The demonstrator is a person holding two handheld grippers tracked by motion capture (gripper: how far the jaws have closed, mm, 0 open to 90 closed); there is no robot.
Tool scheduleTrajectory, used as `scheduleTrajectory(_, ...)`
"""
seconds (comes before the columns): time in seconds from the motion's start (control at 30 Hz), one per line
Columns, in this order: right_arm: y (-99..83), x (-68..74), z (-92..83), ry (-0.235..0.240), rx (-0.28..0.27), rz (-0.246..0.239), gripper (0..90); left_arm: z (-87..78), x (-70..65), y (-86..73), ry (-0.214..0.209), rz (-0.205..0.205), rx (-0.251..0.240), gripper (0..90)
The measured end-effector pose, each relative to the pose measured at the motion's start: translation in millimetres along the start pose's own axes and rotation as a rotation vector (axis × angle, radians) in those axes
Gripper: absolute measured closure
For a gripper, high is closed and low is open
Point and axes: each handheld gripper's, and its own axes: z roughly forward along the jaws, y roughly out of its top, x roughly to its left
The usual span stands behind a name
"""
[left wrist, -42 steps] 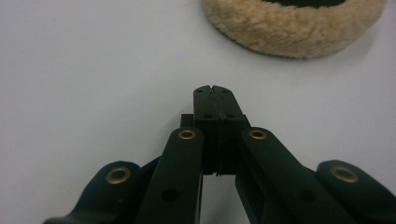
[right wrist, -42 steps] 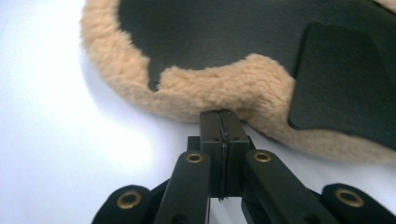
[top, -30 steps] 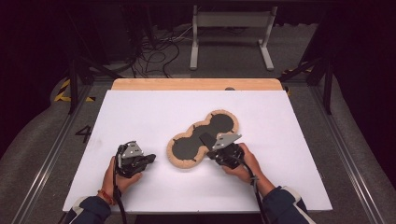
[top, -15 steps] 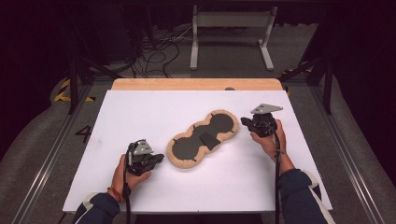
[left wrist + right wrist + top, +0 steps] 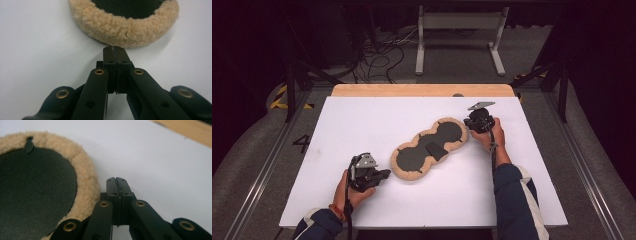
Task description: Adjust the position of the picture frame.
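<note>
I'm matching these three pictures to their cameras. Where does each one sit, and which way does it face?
High view: above the person's side, looking forward and down on the white table; both forearms, left gripper, right gripper.
Left gripper view: rides the left gripper, shut, facing the fleece pad.
Right gripper view: rides the right gripper, shut, beside the pad's edge.
All share the fleece pad.

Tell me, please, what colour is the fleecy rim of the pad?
Tan fleecy rim; the left gripper view shows it best.
</note>
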Motion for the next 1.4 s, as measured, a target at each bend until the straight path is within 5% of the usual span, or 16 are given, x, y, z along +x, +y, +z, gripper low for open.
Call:
scheduleTrajectory(0.27,0.3,-1.2,6.3,0.064,0.014,-0.03,90.0,2.7,0.6,0.6,0.015,-0.016,-0.014,86.8)
scheduleTrajectory(0.47,3.4,7.7,3.9,0.099,0.04,-0.146,90.0,-2.5,3.0,-3.1,0.036,-0.007,-0.01,85.1)
scheduleTrajectory(0.83,-10.7,12.8,-8.6,0.21,0.019,-0.209,90.0,-12.3,18.7,-9.2,0.051,-0.038,-0.004,85.6)
scheduleTrajectory(1.4,-45.5,24.9,-41.8,0.26,0.003,-0.206,90.0,-13.9,34.9,-9.7,0.041,-0.028,-0.009,89.7)
